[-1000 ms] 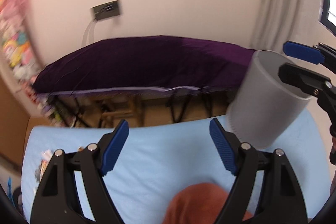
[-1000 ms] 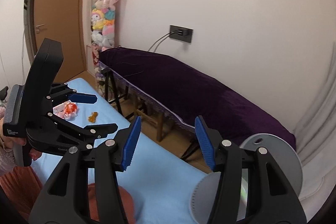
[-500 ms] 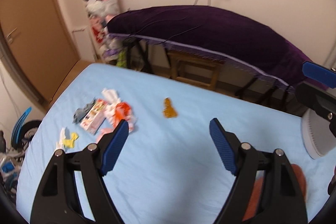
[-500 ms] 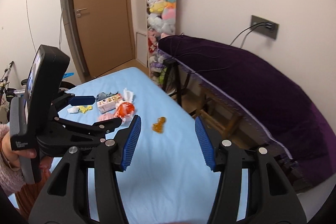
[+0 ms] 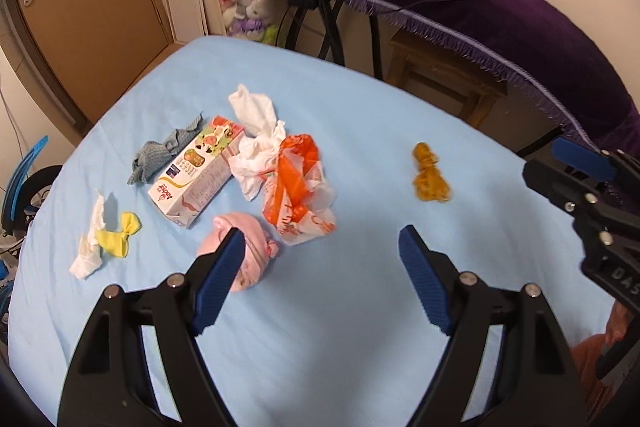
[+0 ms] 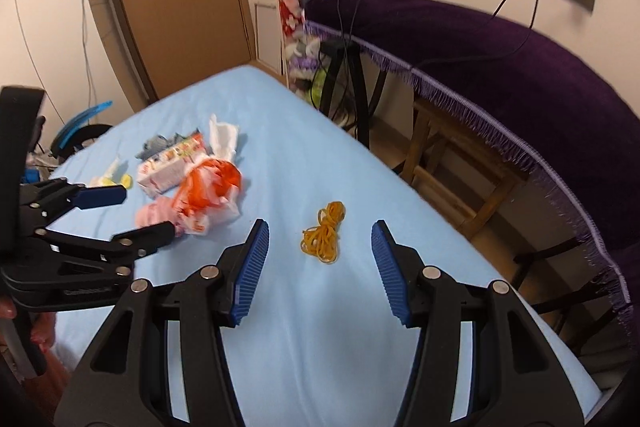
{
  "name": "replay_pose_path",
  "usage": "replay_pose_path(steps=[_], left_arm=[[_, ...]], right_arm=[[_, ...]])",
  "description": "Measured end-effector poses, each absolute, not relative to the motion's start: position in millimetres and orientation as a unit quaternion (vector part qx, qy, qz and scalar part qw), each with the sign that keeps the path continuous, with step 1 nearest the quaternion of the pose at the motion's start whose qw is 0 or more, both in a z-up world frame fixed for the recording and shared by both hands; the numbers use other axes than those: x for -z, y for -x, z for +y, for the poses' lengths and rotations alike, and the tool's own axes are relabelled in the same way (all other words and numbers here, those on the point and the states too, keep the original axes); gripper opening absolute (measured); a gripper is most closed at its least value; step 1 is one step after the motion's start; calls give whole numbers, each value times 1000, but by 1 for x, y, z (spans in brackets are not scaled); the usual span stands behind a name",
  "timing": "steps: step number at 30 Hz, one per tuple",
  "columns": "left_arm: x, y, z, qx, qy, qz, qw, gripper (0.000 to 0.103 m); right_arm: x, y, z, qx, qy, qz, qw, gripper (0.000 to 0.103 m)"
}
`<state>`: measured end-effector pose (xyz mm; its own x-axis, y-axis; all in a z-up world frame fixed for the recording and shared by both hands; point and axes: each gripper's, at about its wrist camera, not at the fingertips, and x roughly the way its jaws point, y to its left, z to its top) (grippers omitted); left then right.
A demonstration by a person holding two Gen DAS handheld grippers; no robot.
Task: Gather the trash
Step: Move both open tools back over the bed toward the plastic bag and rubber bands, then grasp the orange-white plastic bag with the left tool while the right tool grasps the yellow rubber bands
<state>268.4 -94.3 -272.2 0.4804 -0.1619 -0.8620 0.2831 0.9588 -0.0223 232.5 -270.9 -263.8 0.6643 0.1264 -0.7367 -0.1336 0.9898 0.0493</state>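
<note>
1. The left gripper (image 5: 320, 291) hangs over the blue sheet (image 5: 320, 355) of the bed with its jaws spread wide and nothing between them; its left pad overlaps a pink bundle (image 5: 248, 251).
2. The right gripper (image 6: 318, 273) is likewise wide and holding nothing, with a tangle of yellow rubber bands (image 6: 325, 238) lying on the sheet just past its fingertips, toward the bed's right edge.
3. The trash sits in a cluster toward the far left of the bed: an orange-and-white plastic bag (image 5: 298, 187), crumpled white tissue (image 5: 256, 131), a printed carton (image 5: 196, 171), a grey-blue cloth scrap (image 5: 160, 159), and near the left edge a yellow scrap (image 5: 118, 239) beside a white paper twist (image 5: 90, 251).
4. Only the left wrist view shows the yellow scrap and white twist clearly; in the right wrist view they are largely hidden behind the left gripper.
5. Only the right wrist view shows the rubber bands as separate loops; the left view gives a brownish lump.
6. The carton lies on its side; I cannot tell whether anything is inside it.
7. A purple cloth (image 6: 500, 59) covers a stand beyond the bed's right edge.
</note>
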Motion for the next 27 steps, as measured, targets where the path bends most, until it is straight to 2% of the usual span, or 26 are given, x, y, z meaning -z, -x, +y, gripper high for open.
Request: replay_pose_path(steps=[8, 10, 11, 15, 17, 18, 20, 23, 24, 27], left_arm=[[316, -298, -95, 122, -65, 507, 851, 78], [323, -300, -97, 122, -73, 506, 851, 69], [327, -301, -99, 124, -76, 509, 848, 59], [332, -303, -101, 128, -91, 497, 853, 57], [334, -305, -100, 130, -89, 494, 855, 55], [333, -307, -99, 131, -83, 493, 856, 51], [333, -309, -97, 134, -75, 492, 857, 49], [332, -309, -96, 134, -74, 490, 858, 42], [331, -308, -95, 135, -70, 489, 859, 36], [327, -307, -93, 142, -61, 489, 859, 29]], right_arm=[[330, -283, -260, -73, 20, 437, 896, 52], [341, -291, -257, -74, 24, 444, 893, 52], [347, -294, -255, -74, 27, 448, 891, 52], [368, -305, -251, -74, 37, 469, 879, 50], [378, -308, -248, -80, 37, 486, 870, 34], [381, -308, -247, -82, 40, 491, 866, 31], [382, -306, -245, -85, 51, 487, 868, 17], [378, -304, -244, -92, 55, 486, 868, 12], [377, -303, -244, -93, 54, 484, 868, 12], [370, -298, -245, -97, 53, 478, 872, 11]])
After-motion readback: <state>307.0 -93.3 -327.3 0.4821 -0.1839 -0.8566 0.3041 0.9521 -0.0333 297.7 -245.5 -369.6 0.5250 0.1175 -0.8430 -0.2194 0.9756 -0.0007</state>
